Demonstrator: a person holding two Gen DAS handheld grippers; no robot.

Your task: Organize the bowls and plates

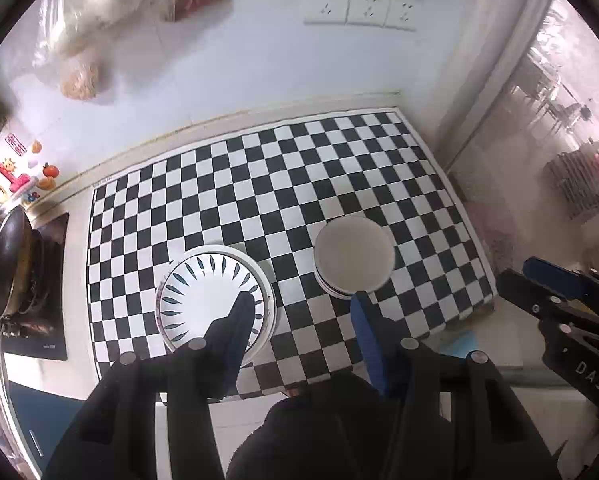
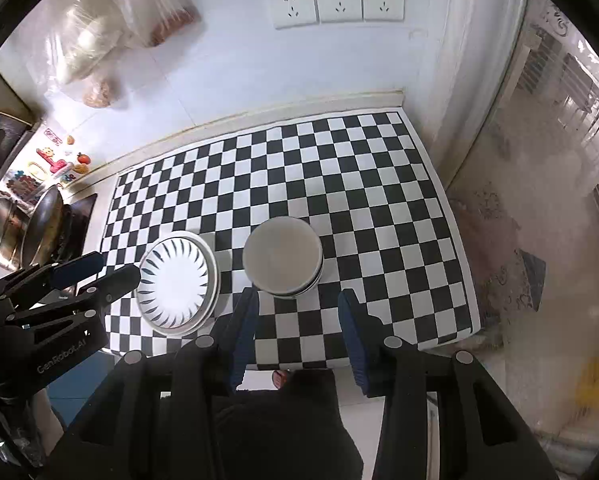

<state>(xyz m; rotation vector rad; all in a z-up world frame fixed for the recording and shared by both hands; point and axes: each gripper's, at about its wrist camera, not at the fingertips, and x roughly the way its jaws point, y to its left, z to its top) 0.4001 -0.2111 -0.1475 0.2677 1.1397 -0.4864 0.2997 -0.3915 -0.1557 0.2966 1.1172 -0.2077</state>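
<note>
Fingers (image 1: 243,320) of my left gripper (image 1: 303,316) stand wide apart with nothing between them. Blue ribbed pads line their inner faces, on black frames with round silver pins. From the left wrist view the left finger's tip overlaps the plates (image 1: 215,300); I cannot tell whether it touches them or hangs above. The right finger's tip sits at the near edge of the bowls (image 1: 353,254).

My right gripper (image 2: 295,304) is also spread wide and grips nothing. Its two fingertips frame the near edge of the bowls (image 2: 282,254) from either side, not touching as far as I can see.

The plates (image 2: 177,282) form a short stack: round, glossy white, the top one ringed with dark leaf-shaped strokes pointing inward. The bowls are nested, round, plain off-white inside with a matte look. Both stacks sit near the front of a checkered mat (image 1: 319,168), plates on the left, bowls on the right, near each other but apart.

The mat is flat, black and white squares, covering the counter up to a pale backsplash strip. Behind it is a white tiled wall with three sockets (image 2: 335,4) and hanging clear plastic bags (image 1: 83,36). A metal pan (image 1: 7,264) rests on a dark stove at far left. Colourful stickers (image 2: 55,164) dot the wall by the stove.
</note>
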